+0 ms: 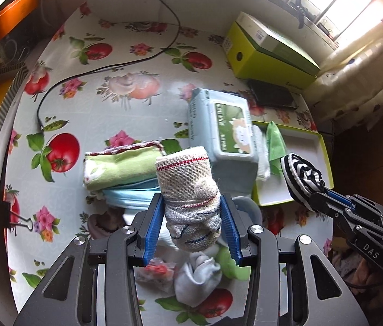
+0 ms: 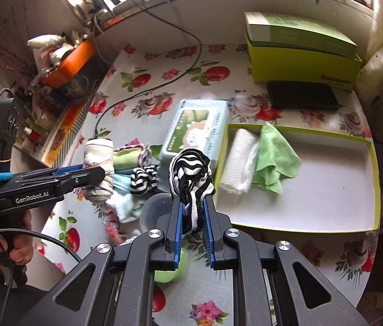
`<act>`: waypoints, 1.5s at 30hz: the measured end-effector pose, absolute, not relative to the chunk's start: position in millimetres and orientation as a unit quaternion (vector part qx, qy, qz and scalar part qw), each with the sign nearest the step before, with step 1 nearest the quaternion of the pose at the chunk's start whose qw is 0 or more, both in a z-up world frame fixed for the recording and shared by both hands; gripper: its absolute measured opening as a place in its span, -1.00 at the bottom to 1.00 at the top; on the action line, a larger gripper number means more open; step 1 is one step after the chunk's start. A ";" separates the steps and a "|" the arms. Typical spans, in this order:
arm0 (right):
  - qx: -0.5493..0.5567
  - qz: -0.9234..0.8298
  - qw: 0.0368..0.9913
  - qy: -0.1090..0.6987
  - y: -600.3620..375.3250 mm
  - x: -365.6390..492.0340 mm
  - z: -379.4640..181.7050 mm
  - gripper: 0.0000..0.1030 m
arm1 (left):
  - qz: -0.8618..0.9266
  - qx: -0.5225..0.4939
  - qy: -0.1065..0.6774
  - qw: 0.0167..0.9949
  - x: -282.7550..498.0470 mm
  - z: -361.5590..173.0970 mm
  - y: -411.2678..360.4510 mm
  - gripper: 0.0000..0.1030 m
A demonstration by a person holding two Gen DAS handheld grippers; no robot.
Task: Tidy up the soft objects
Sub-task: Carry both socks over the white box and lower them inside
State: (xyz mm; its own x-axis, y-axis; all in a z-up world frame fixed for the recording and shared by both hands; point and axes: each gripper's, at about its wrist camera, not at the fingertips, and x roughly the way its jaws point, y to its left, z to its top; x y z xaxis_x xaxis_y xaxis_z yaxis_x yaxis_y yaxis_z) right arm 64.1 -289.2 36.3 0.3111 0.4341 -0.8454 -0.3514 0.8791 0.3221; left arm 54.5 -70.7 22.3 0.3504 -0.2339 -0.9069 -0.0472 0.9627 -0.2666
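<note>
My left gripper (image 1: 191, 206) is shut on a rolled beige cloth with red stitching (image 1: 184, 174) and holds it above the table; it also shows in the right wrist view (image 2: 97, 163). My right gripper (image 2: 192, 203) is shut on a black-and-white striped sock (image 2: 191, 171), held just left of the green-edged tray (image 2: 327, 228). The tray holds a white rolled towel (image 2: 239, 163) and a green cloth (image 2: 272, 160). Folded green and blue cloths (image 1: 120, 171) lie stacked on the table. A second striped sock (image 2: 145, 179) and pale socks (image 1: 199, 274) lie near them.
A blue wet-wipes pack (image 1: 226, 127) stands beside the tray. A green box (image 1: 267, 51) and a black flat case (image 1: 272, 96) sit at the back. A black cable (image 1: 104, 68) crosses the flowered tablecloth. A clear bowl (image 2: 156, 209) and a green ball (image 2: 172, 269) lie near me.
</note>
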 end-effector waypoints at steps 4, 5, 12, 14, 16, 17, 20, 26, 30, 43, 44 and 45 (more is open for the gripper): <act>0.048 0.230 0.812 0.534 -305.0 63.9 35.1 -0.73 | -0.074 -0.113 0.567 0.812 59.4 25.1 -89.2 -0.16; 0.050 0.226 0.813 0.534 -309.4 63.9 34.7 -0.73 | -0.077 -0.111 0.568 0.812 60.6 25.8 -93.8 -0.16; 0.066 0.204 0.817 0.535 -336.2 66.0 30.2 -0.73 | -0.107 -0.090 0.568 0.811 70.5 29.7 -127.5 -0.16; 0.071 0.198 0.818 0.535 -343.7 67.5 28.0 -0.73 | -0.114 -0.084 0.569 0.810 73.1 29.8 -135.8 -0.16; 0.075 0.193 0.819 0.536 -349.7 68.8 26.2 -0.73 | -0.121 -0.078 0.571 0.808 75.8 29.3 -143.9 -0.16; 0.077 0.191 0.819 0.536 -351.2 69.2 25.7 -0.73 | -0.124 -0.076 0.572 0.808 77.1 28.8 -147.2 -0.16; 0.084 0.185 0.818 0.538 -358.7 71.1 21.7 -0.73 | -0.132 -0.069 0.575 0.804 81.6 26.5 -157.6 -0.16; 0.096 0.175 0.815 0.544 -368.9 75.1 12.7 -0.73 | -0.153 -0.056 0.585 0.795 91.1 18.4 -176.9 -0.16; 0.102 0.169 0.814 0.546 -375.3 76.2 8.1 -0.73 | -0.167 -0.049 0.592 0.787 99.1 10.4 -188.6 -0.16; 0.120 0.150 0.807 0.558 -390.9 84.3 -8.6 -0.73 | -0.202 -0.023 0.610 0.766 125.8 -20.0 -224.0 -0.16; 0.121 0.149 0.806 0.559 -391.6 85.0 -9.9 -0.73 | -0.202 -0.027 0.612 0.764 127.5 -22.8 -225.7 -0.16; 0.122 0.147 0.806 0.560 -392.6 85.9 -11.2 -0.73 | -0.201 -0.032 0.616 0.761 129.3 -26.3 -227.1 -0.16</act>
State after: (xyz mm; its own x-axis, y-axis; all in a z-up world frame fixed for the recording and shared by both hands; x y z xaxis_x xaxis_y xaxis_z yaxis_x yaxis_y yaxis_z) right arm 85.9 -392.6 -11.2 0.3287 0.3734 -0.8675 -0.1006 0.9271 0.3610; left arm 129.3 -227.1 -26.3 0.1610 -0.3450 -0.9247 0.2671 0.9172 -0.2957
